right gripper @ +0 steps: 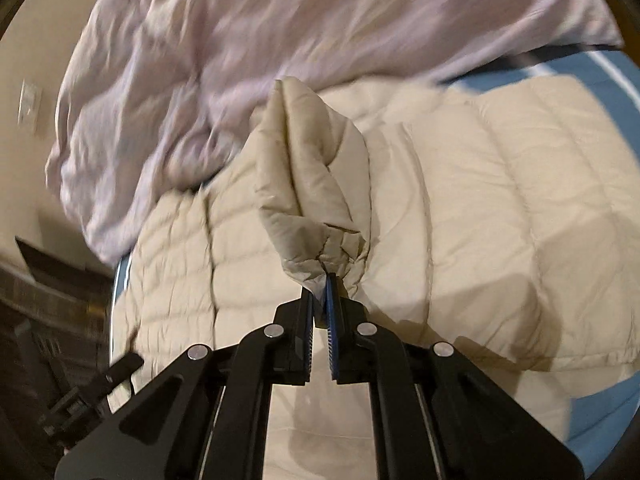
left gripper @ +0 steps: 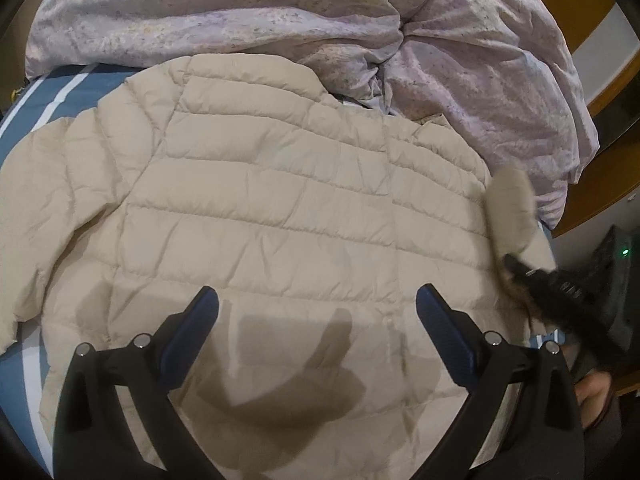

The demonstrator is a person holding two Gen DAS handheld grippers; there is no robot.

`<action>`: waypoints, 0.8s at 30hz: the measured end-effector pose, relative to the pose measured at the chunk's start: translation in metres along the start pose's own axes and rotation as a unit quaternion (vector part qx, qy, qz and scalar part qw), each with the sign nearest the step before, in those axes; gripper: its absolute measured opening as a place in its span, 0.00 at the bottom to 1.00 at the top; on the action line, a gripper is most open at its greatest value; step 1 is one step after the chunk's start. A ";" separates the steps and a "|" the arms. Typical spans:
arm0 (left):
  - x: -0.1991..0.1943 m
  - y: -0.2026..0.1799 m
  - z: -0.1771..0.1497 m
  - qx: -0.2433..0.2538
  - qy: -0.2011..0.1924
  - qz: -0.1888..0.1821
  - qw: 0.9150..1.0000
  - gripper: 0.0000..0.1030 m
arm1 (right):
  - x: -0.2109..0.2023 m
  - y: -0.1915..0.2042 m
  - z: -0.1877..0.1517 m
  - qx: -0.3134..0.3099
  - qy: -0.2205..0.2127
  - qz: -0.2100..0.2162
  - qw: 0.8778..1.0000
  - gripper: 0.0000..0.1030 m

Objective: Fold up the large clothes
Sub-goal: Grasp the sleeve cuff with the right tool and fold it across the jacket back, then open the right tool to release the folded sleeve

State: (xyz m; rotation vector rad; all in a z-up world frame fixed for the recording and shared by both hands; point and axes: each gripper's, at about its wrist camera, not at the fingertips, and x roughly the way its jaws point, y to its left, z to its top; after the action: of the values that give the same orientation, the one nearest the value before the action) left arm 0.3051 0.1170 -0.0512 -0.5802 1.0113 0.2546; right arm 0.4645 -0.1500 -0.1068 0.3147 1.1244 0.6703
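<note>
A beige quilted puffer jacket [left gripper: 280, 208] lies spread flat, back up, on a bed. My left gripper [left gripper: 316, 300] is open and empty, hovering above the jacket's lower back. My right gripper [right gripper: 320, 284] is shut on the cuff of the jacket's sleeve [right gripper: 312, 184] and holds the sleeve lifted over the jacket body [right gripper: 500, 208]. In the left wrist view the right gripper [left gripper: 532, 272] shows blurred at the jacket's right edge with the sleeve [left gripper: 512, 204] raised.
A crumpled lilac duvet [left gripper: 320, 16] is heaped along the far side of the bed, touching the jacket's collar; it also shows in the right wrist view [right gripper: 240, 60]. A blue striped sheet [left gripper: 56, 92] lies under the jacket. Dark furniture [right gripper: 48, 280] stands beside the bed.
</note>
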 end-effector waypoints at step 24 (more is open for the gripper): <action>0.034 -0.035 0.030 -0.020 0.036 -0.047 0.998 0.56 | 0.043 0.087 -0.054 -0.094 0.081 0.050 0.991 0.06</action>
State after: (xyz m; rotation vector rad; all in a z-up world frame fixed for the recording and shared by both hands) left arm 0.3602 0.1030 -0.0563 -0.6759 1.0475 0.1729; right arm 0.3978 -0.0616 -0.1127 0.1580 1.1959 0.8975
